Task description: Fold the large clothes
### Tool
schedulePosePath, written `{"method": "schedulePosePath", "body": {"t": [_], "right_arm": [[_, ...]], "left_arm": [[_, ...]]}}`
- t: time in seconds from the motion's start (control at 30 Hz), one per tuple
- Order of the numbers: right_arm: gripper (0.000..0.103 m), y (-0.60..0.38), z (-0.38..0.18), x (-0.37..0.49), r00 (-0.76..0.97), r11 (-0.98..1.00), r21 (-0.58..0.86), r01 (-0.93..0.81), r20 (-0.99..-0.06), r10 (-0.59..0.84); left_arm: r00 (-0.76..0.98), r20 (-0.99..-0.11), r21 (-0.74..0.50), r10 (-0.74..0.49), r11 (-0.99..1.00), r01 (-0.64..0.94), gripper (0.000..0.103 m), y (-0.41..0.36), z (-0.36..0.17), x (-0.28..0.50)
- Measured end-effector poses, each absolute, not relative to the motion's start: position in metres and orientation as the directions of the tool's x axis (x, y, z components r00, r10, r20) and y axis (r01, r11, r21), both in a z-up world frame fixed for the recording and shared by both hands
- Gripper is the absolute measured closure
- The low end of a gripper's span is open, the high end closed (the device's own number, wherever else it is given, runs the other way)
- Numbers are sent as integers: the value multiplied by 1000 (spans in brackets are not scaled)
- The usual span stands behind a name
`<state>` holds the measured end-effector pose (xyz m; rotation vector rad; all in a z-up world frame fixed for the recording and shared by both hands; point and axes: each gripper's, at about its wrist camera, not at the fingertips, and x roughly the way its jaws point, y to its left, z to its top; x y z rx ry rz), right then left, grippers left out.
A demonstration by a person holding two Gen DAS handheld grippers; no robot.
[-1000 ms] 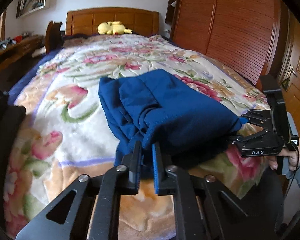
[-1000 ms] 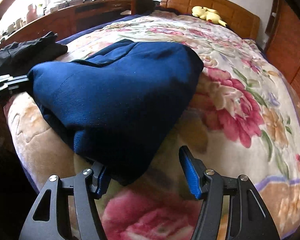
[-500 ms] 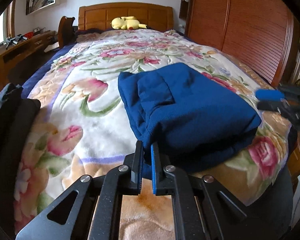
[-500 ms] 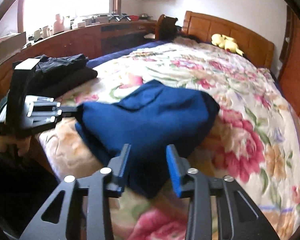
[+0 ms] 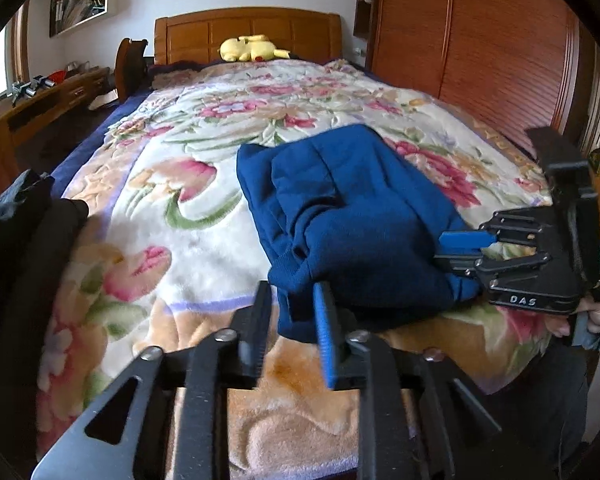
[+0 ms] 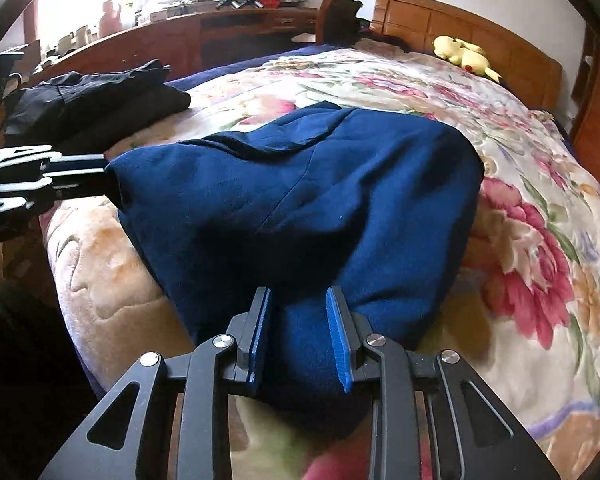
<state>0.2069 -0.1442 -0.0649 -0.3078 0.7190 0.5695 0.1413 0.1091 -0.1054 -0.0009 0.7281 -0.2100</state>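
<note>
The blue sweater (image 6: 300, 200) already lies as a compact bundle on the floral blanket (image 5: 172, 240), its near corners between the parted left gripper (image 5: 296, 320) and right gripper (image 6: 300, 336), so little folding seems left.

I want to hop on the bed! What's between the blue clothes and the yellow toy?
Only bare flowery blanket lies between the folded blue garment and the yellow plush toy, seen in both wrist views.

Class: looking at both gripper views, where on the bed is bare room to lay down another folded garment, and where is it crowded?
Bare floral blanket lies between the blue garment and the dark clothes pile, and beyond the garment toward the yellow plush. The near edge is crowded.
</note>
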Motion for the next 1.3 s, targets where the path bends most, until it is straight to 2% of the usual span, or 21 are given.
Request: {"method": "schedulePosePath", "body": {"t": [0.03, 0.3, 0.37, 0.43, 0.5, 0.53, 0.6, 0.73, 0.83, 1.07, 1.2, 1.3], "right_arm": [[74, -146, -64, 207, 609, 806, -64, -589, -691, 391], [74, -144, -67, 207, 628, 812, -60, -580, -668, 399], [74, -144, -65, 206, 632, 812, -65, -579, -666, 397], [71, -144, -62, 206, 633, 811, -71, -581, -666, 394], [67, -144, -59, 205, 636, 812, -76, -578, -665, 390], [59, -145, -57, 205, 641, 814, -81, -575, -664, 386], [52, -148, -51, 206, 659, 822, -97, -560, -654, 371], [48, -158, -39, 220, 660, 829, -88, -553, -653, 372], [48, -160, -34, 239, 688, 837, -135, -530, -646, 331], [47, -167, -37, 319, 698, 862, -146, -485, -659, 281], [47, -166, -52, 369, 659, 878, -126, -461, -712, 243], [47, -169, -62, 398, 612, 892, -42, -451, -742, 275]], "left_arm": [[731, -654, -81, -194, 979, 187, 68, 112, -104, 141], [744, -639, -87, -197, 979, 184, 68, 122, -101, 138], [748, -634, -86, -195, 980, 182, 56, 123, -102, 135], [746, -636, -87, -199, 979, 186, 36, 125, -104, 132], [743, -641, -79, -195, 979, 190, 27, 127, -107, 129], [739, -645, -76, -197, 978, 194, 25, 127, -110, 127], [733, -653, -71, -192, 979, 193, 25, 129, -114, 125], [716, -677, -73, -168, 984, 161, 25, 133, -126, 128], [710, -683, -95, -171, 985, 146, 25, 136, -130, 130], [700, -691, -132, -181, 984, 124, 25, 133, -132, 140], [687, -700, -144, -194, 981, 130, 25, 128, -137, 144], [679, -709, -137, -191, 982, 133, 25, 125, -140, 145]]}}
